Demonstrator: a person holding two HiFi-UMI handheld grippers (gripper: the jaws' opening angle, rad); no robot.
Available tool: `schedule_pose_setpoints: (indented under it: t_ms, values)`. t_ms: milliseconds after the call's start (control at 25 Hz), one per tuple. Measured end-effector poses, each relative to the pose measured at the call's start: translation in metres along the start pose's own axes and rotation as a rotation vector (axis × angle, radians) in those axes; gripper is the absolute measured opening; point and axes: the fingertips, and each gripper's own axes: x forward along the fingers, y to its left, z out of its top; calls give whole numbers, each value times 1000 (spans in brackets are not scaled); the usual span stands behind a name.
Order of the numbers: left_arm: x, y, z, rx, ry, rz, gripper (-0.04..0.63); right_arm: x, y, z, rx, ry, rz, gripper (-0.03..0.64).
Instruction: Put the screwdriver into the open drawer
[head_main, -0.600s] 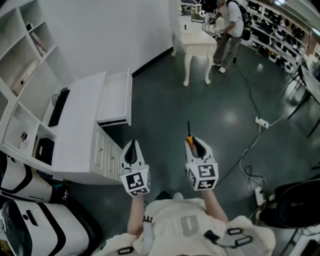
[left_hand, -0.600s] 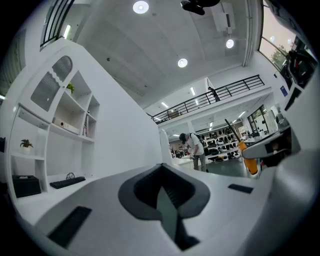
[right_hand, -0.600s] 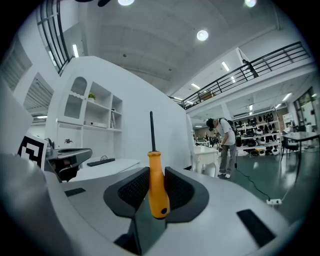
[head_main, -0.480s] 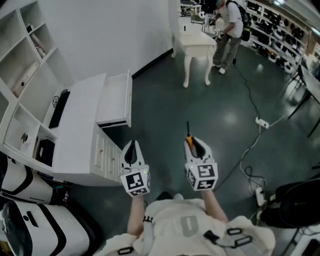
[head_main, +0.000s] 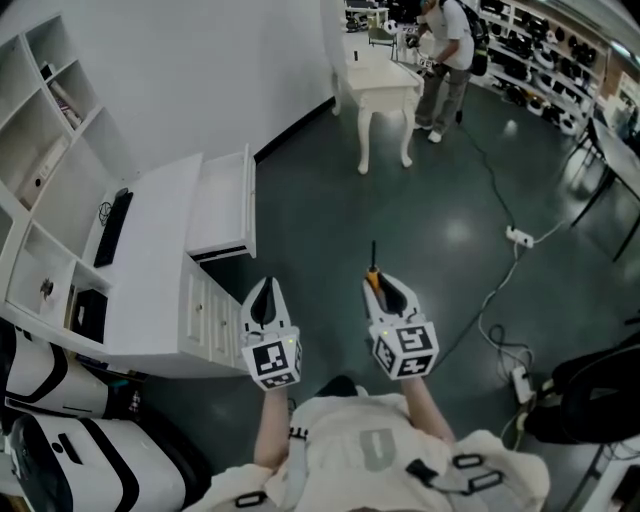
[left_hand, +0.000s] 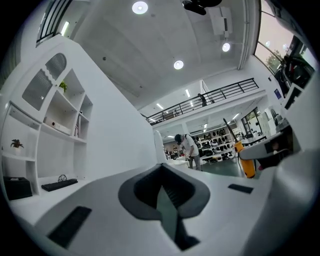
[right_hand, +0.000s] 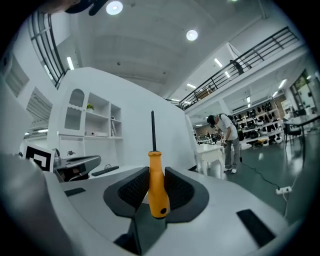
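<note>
My right gripper (head_main: 383, 283) (right_hand: 156, 184) is shut on the screwdriver (right_hand: 157, 187), whose orange handle sits between the dark pads while its black shaft (head_main: 374, 254) sticks out ahead. My left gripper (head_main: 264, 296) (left_hand: 162, 187) is shut with nothing between its jaws. Both are held level over the dark floor, side by side. The open drawer (head_main: 226, 203) juts from the top of the white cabinet (head_main: 152, 268), ahead and to the left of the left gripper. In the left gripper view the screwdriver's orange handle (left_hand: 244, 161) shows at the right edge.
White wall shelving (head_main: 48, 170) stands behind the cabinet, with a black keyboard (head_main: 112, 228) on its top. A white table (head_main: 377, 82) and a person (head_main: 443, 52) are far ahead. A cable and power strip (head_main: 519, 237) lie on the floor at right.
The head view has shifted slightly; the cabinet and drawer sit a little further left and lower. Both grippers keep their places and the screwdriver stays held.
</note>
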Motion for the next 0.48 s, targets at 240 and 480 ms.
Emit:
schedule_pose_setpoints:
  t_ms: [240, 480]
  values:
    - [-7, 11, -9, -19, 34, 23, 5, 1, 11, -4, 21, 35, 31, 94]
    - [6, 28, -23, -51, 36, 43, 5, 18, 17, -9, 9, 51, 51, 93]
